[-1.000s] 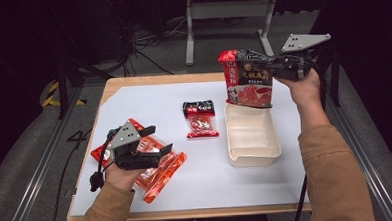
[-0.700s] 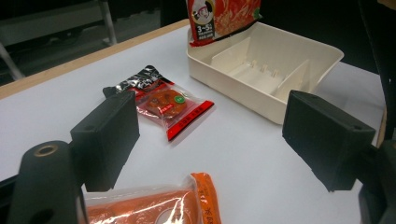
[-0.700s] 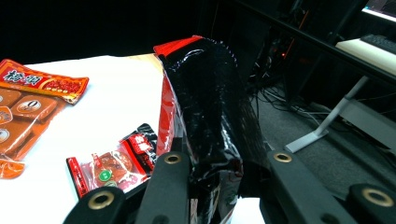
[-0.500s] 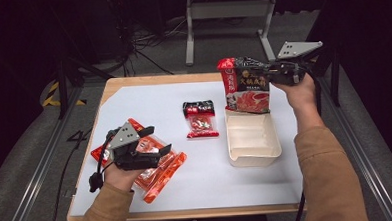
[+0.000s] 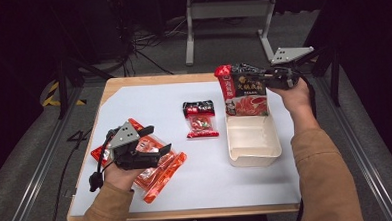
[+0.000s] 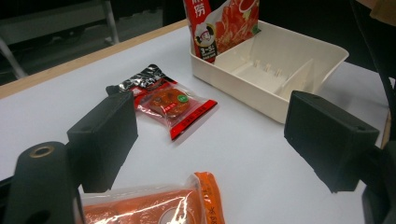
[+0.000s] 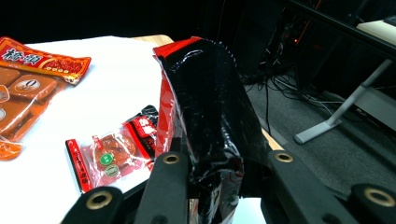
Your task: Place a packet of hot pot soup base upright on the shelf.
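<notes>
Got my right gripper [image 5: 262, 80] clamped on the top edge of the big red and black pouch [image 5: 243, 91], jaws squeezed in on both sides of it, which you can see up close in the right gripper view [image 7: 205, 126]. The pouch hangs upright with its bottom end down inside the far end of the cream tray [image 5: 253, 155], and from my left gripper's camera its lower part [image 6: 224, 25] is sitting in the tray's back corner [image 6: 243, 88].

My left gripper [image 5: 153, 145] has its jaws standing wide apart with nothing between them, hovering over the orange packets [image 5: 162, 174] at the near left of the white table [image 5: 212, 175]. A small red snack pack [image 5: 200, 120] lies flat on the table between the two grippers, just beside the tray but not touching it.
</notes>
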Demonstrator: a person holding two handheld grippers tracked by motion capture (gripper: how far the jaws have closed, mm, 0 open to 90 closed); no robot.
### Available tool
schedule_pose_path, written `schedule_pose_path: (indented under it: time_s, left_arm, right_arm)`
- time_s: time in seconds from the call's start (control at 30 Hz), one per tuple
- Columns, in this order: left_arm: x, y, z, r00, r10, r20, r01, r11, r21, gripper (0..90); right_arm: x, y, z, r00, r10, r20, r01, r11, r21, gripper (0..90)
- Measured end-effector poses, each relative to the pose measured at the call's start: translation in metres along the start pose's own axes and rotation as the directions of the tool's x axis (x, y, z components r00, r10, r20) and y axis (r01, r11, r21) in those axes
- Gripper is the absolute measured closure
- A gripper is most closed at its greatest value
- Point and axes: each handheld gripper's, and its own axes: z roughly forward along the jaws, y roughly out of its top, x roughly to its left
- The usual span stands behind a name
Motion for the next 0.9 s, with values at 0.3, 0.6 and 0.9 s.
schedule_pose_path:
  time_s: [0.3,0.6,0.9]
  left_arm:
    - [0.002,0.000,0.004,0.9997,-0.019,0.013,0.018,0.9998,0.005,15.6]
    - [0.004,0.001,0.005,0.9988,-0.040,0.028,0.040,0.9992,0.001,14.7]
    - [0.006,0.003,0.004,0.9985,-0.051,0.022,0.051,0.9987,-0.007,13.9]
  right_arm:
    - [0.004,-0.012,0.011,0.9998,0.015,-0.010,-0.014,0.998,0.061,74.2]
    - [0.003,-0.027,0.004,0.9971,0.076,0.003,-0.076,0.996,0.044,73.4]
    - [0.003,-0.042,-0.005,0.9930,0.115,0.024,-0.116,0.992,0.052,73.6]
